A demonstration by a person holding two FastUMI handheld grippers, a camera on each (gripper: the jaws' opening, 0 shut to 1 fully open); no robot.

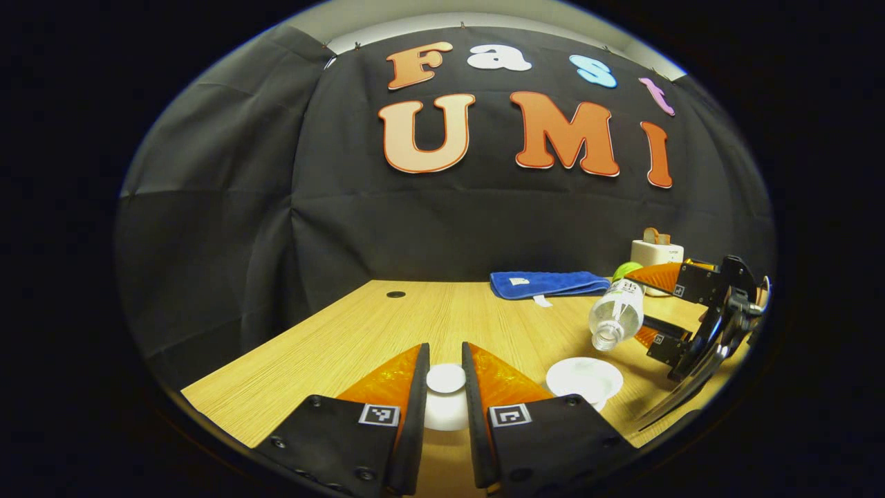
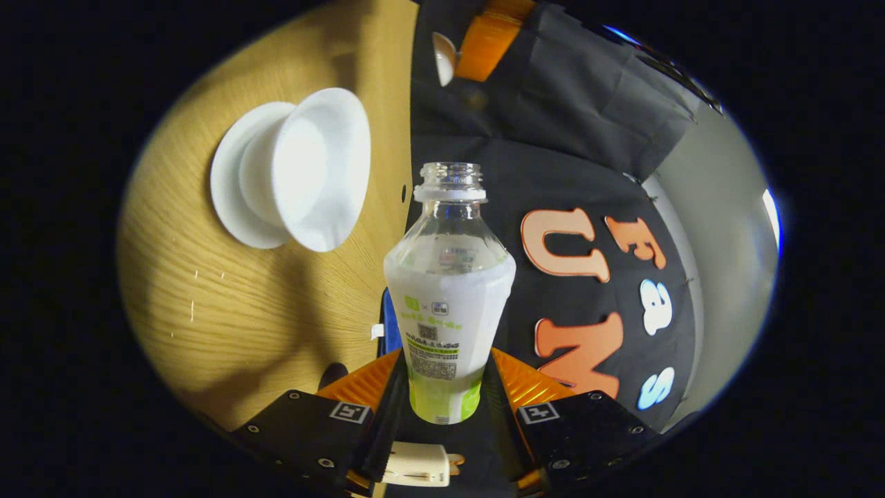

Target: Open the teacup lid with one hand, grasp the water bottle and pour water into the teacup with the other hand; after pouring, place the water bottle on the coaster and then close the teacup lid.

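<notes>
The open teacup (image 1: 584, 379) sits on its saucer (image 2: 231, 200) on the wooden tabletop (image 1: 387, 332), and everything else is placed from it here. In the left gripper view the water bottle (image 1: 617, 312) hangs tilted just above and beyond the teacup, uncapped mouth pointing down toward the rim without touching it. The right tongs (image 1: 664, 308) are closed on the bottle's lower body, one finger pressing each side; in the right gripper view the bottle (image 2: 449, 304) stands between those tongs (image 2: 448, 387), neck away from the camera, with the teacup (image 2: 311, 169) ahead and to the left of the neck. Whether water is running cannot be told.

Just to the left of the teacup in the left gripper view, the left tongs (image 1: 446, 387) are closed on the white teacup lid (image 1: 446, 398), whose round knob sits between the two fingers. The lid is held apart from the teacup, near its left side.

Beyond the teacup, toward the booth wall, a folded blue cloth (image 1: 550, 283) lies on the tabletop. To the right of the cloth, behind the bottle, are a green ball (image 1: 626, 270) and a white box (image 1: 657, 252).
</notes>
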